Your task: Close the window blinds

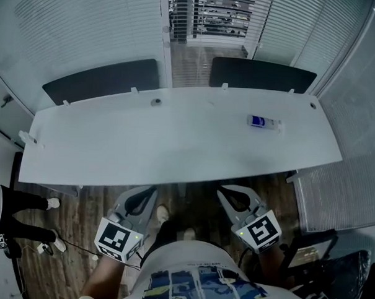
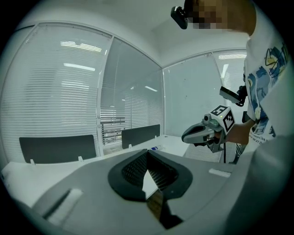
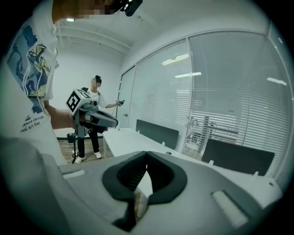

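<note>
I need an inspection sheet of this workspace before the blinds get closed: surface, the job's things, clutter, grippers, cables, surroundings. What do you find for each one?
Surface: long white desk, mostly bare; dark divider panels stand along its far edge.
Job's things: window blinds hang beyond the desk; the middle section lets the room behind show through.
Clutter: one small blue-and-white item lies on the desk's right part; too small to identify.
Grippers: left gripper and right gripper are held at the desk's near edge, jaws together, nothing between them.
Cables: a thin dark cable lies on the floor at the left.
Surroundings: wooden floor; another person stands at the left; what looks like a grey mesh chair is at the right.
</note>
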Motion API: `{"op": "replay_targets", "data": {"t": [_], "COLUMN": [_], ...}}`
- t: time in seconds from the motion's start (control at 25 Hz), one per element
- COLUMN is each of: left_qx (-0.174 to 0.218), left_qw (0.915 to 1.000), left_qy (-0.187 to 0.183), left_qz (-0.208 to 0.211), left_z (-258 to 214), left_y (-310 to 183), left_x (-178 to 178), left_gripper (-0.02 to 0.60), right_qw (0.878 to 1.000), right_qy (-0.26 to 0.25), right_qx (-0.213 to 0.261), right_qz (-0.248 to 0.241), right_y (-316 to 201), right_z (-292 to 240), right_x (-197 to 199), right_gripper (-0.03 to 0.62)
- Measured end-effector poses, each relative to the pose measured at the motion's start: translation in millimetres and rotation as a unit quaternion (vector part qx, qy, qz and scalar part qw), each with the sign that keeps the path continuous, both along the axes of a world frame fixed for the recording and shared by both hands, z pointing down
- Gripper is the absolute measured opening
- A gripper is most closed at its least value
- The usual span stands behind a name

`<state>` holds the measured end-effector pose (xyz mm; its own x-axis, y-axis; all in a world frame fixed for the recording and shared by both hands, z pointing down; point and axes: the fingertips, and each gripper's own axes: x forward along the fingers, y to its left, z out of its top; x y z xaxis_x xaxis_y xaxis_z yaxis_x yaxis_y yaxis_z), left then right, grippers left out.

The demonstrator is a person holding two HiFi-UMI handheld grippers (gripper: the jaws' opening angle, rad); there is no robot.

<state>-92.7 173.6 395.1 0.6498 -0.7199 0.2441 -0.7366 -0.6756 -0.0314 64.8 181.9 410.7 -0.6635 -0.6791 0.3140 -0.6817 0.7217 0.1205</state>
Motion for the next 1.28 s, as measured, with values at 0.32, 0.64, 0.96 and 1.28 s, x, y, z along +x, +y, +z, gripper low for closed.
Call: {"op": "replay_targets", "data": {"t": [0.32,0.64,0.96,1.28], "left_qx": [0.003,0.0,-0.002,0.01], "left_qw": [0.9999,1.0,1.0,1.0], "left_qy": [-0.004,-0.001,-0.002,-0.003], "left_qz": [0.011,0.008,0.005,0.0], "left_z": [3,-1,2,10], "left_y": [7,12,17,13], "left_x": [8,9,12,15], "left_gripper": [0.005,0.005,0.005,0.005], "right_qw": [1.0,1.0,1.0,1.0], "right_qy": [0.01,0.009,0.009,0.019], "right_qx": [0.004,0.007,0.008,0.012], "right_qz": [-0.006,-0.008,-0.011,-0.019], "right_y": [5,8,15,9], "right_z": [7,-1,-1,13], "right_x": [4,-1,2,4], "right_gripper": [0.003,0.003,0.003,0.003]}}
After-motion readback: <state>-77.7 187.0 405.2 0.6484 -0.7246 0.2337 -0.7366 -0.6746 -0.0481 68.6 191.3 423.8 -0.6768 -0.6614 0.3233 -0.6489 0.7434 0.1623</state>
